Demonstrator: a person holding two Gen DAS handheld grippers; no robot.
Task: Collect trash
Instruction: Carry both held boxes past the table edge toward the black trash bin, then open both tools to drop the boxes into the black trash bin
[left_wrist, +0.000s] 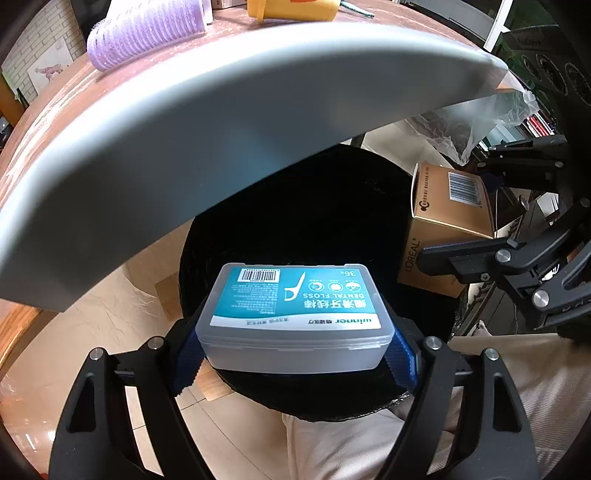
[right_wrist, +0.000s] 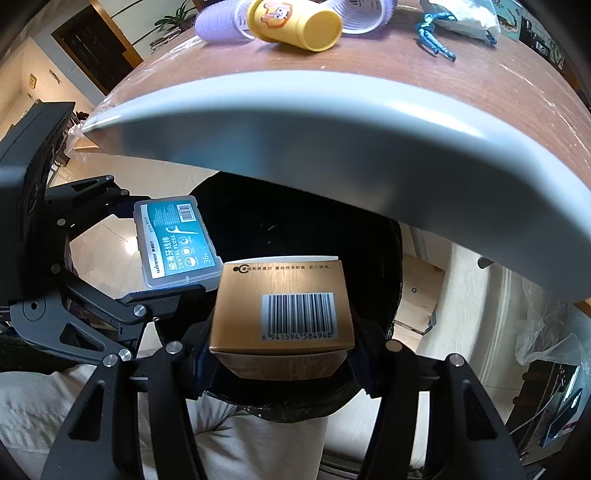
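My left gripper (left_wrist: 293, 343) is shut on a clear dental floss box (left_wrist: 291, 314) with a teal label, held over the black-lined trash bin (left_wrist: 332, 206) below the table edge. The floss box also shows in the right wrist view (right_wrist: 173, 242). My right gripper (right_wrist: 280, 354) is shut on a gold L'Oreal carton (right_wrist: 288, 314) with a barcode, also held over the bin (right_wrist: 295, 225). The carton shows at the right of the left wrist view (left_wrist: 447, 229). The two held boxes are close side by side.
The grey-edged wooden table (right_wrist: 369, 140) overhangs the bin. On it lie a yellow cup (right_wrist: 295, 24), purple ribbed cups (left_wrist: 147, 33), a white cup (right_wrist: 364, 16), a blue cord (right_wrist: 436, 38) and a plastic bag (right_wrist: 465, 16). A person's beige trousers (right_wrist: 258, 443) are below.
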